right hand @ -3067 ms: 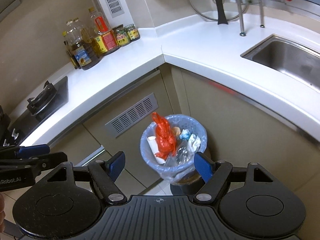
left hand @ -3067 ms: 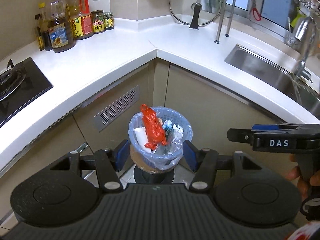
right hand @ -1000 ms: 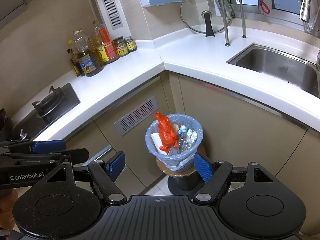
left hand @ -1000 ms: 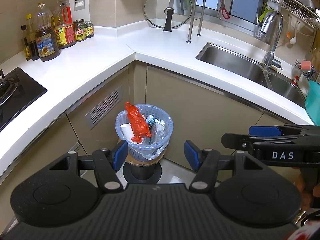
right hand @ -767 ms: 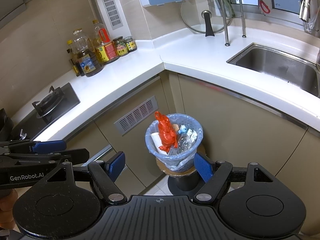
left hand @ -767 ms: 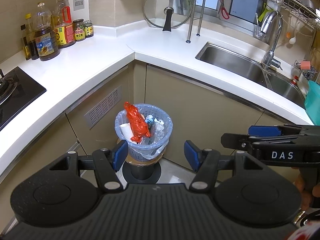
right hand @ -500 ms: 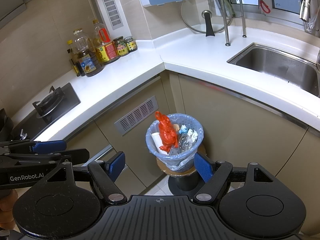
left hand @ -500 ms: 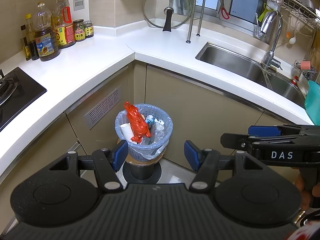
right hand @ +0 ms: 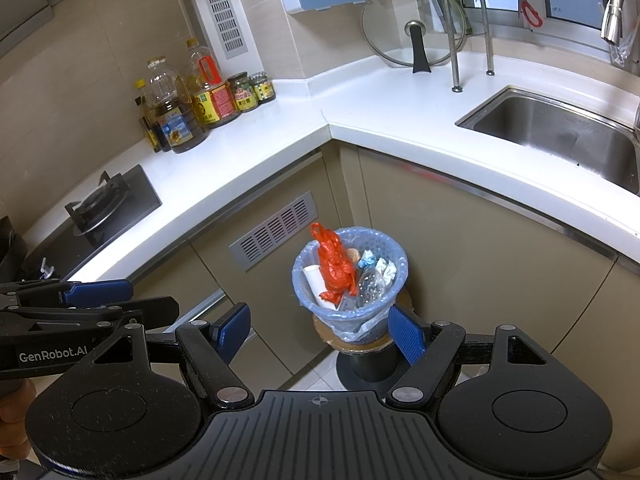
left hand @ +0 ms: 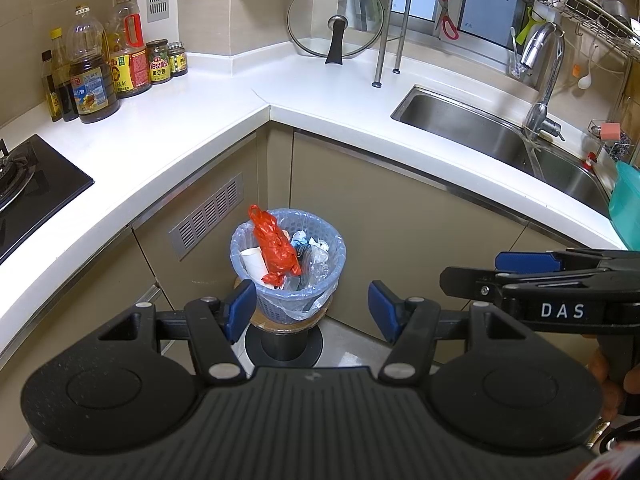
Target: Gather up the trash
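Blue-lined bin (left hand: 288,268), stuffed with trash, centre frame on a stool | both grippers, left (left hand: 312,308) and right (right hand: 318,334), backed away since seconds ago, now still, fingers open, empty | bag not yet grasped.

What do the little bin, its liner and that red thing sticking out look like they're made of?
Bin: likely moulded plastic, pale blue lattice wall. Liner: thin translucent plastic film, wrinkled over the rim. Red bag: crinkled glossy plastic film, knotted on top.
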